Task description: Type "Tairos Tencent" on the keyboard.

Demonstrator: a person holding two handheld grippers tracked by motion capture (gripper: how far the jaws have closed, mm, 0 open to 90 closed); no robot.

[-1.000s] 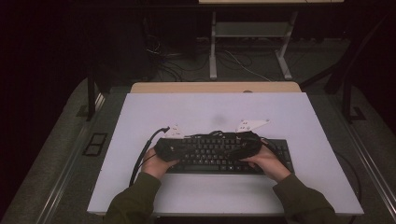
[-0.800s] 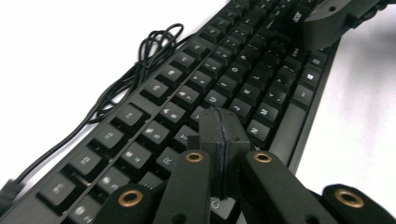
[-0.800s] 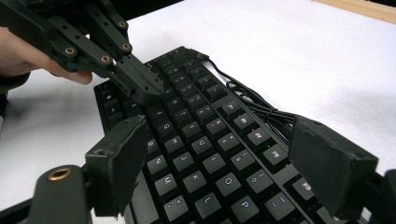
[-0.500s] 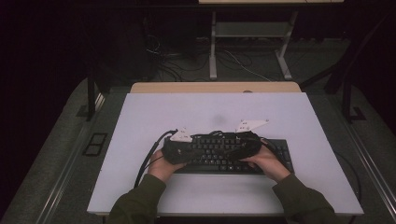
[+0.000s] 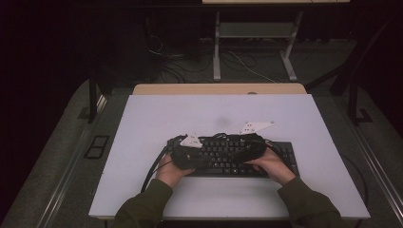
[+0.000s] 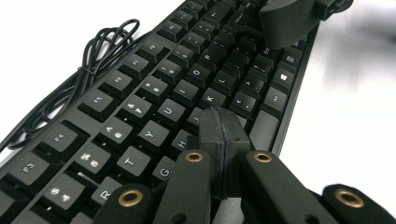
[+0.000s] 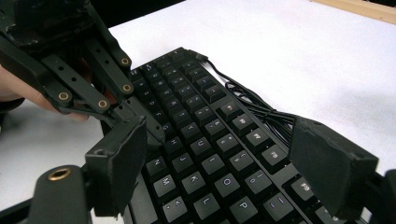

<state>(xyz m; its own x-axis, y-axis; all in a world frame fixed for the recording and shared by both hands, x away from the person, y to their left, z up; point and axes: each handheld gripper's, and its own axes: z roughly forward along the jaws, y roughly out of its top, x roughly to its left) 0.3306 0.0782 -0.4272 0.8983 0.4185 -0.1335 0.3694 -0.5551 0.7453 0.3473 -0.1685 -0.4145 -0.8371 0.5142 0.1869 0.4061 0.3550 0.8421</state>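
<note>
Since a second ago my left gripper (image 6: pixel 223 140) has slid inward along the keyboard (image 5: pixel 233 159), from its left end toward the middle. Its jaws are pressed together, empty, tip poised just above the H and J keys. The keyboard's long axis runs crosswise in front of me, and the left gripper is nearer those keys. My right gripper (image 7: pixel 224 163) hovers over the keyboard's right half, jaws spread wide, holding nothing. Behind the keyboard lies its bundled cable (image 6: pixel 84 74), on the white table (image 5: pixel 157 114); beyond is a dark room.
</note>
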